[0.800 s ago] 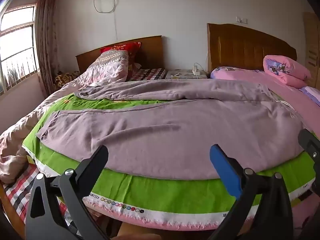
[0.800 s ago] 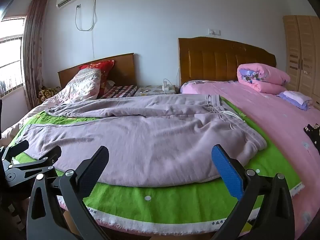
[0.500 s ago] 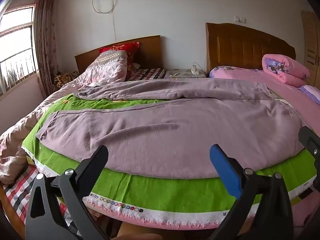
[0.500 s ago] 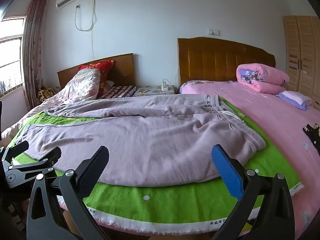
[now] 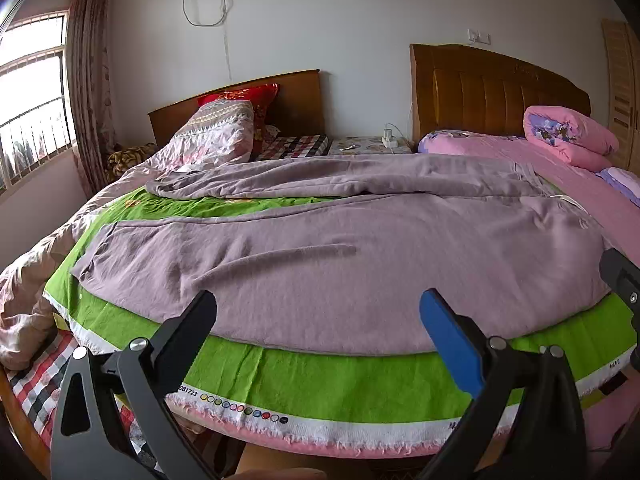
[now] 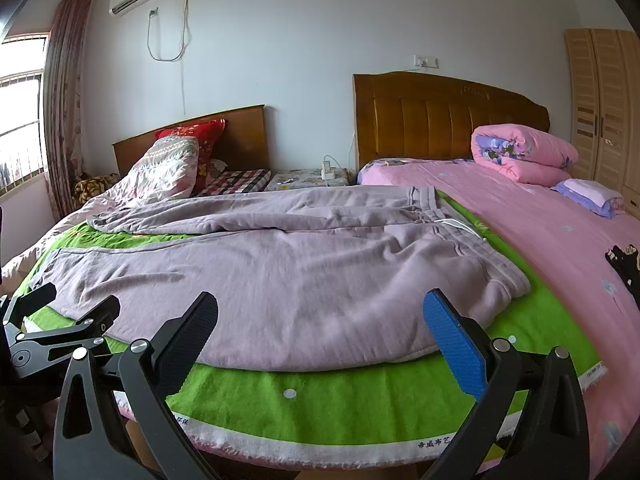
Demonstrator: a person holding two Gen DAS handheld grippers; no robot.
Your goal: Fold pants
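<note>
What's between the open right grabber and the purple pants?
Only a strip of green cloth, seen in the right wrist view, lies between the right gripper and the pants.

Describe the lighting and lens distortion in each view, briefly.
Left wrist view: daylight from the window blows it out white; fisheye bows the green cloth edge into an arc, and the pants stay sharp. Right wrist view: softer, even light, dark vignette corners, the wardrobe leaning from distortion.

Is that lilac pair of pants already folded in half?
No, the lilac fleece pants lie spread out on the green cloth, both legs apart.
</note>
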